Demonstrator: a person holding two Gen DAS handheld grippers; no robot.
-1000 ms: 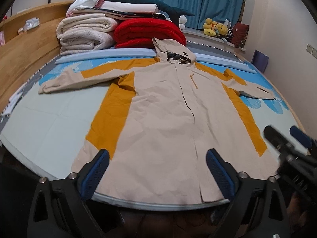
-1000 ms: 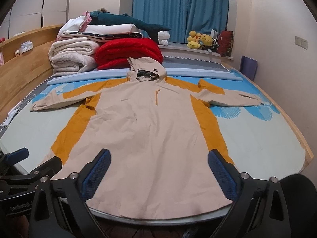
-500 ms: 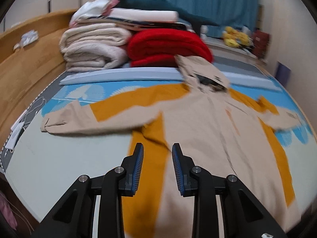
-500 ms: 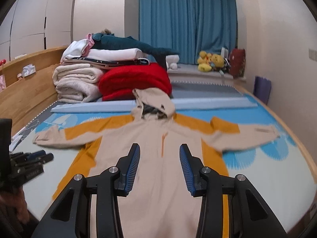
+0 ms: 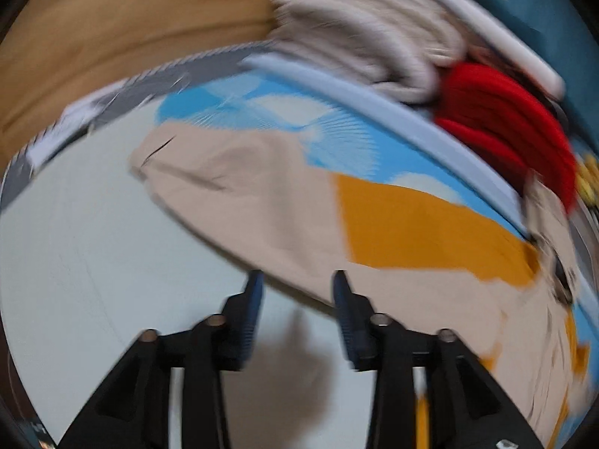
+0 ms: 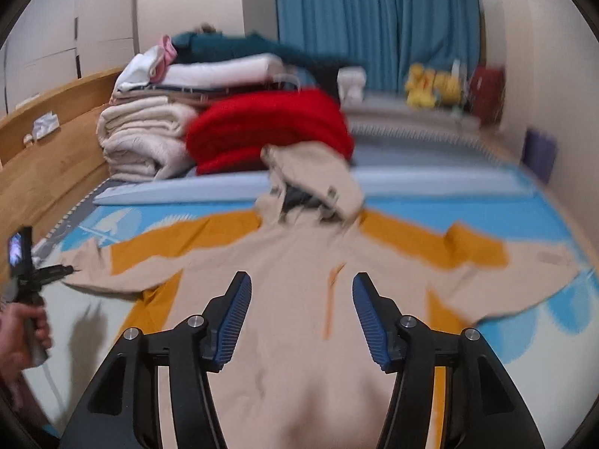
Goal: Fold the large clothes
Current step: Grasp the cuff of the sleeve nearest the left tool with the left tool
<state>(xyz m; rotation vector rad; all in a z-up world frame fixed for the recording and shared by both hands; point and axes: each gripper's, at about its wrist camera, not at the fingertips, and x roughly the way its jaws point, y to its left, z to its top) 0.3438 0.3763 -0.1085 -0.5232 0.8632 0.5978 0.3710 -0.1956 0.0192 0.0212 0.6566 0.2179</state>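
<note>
A large beige and orange hooded jacket [image 6: 299,280] lies spread flat, front up, on the bed, sleeves out to both sides. In the blurred left wrist view its left sleeve [image 5: 262,194] lies just beyond my left gripper [image 5: 297,280], which is open and empty over the mat by the sleeve's near edge. My right gripper [image 6: 301,280] is open and empty above the jacket's chest, near the orange zip. The left gripper also shows in the right wrist view [image 6: 41,277], at the left sleeve's cuff.
Folded cream blankets [image 6: 146,138], a red blanket [image 6: 269,127] and other bedding are stacked at the head of the bed. A wooden side board [image 6: 48,172] runs along the left. Blue curtains [image 6: 374,26], plush toys [image 6: 430,86] and a wall lie behind and to the right.
Both grippers have moved forward over the bed. The left one swung left toward the left sleeve. The right jaws have opened a little wider than half a second ago.
</note>
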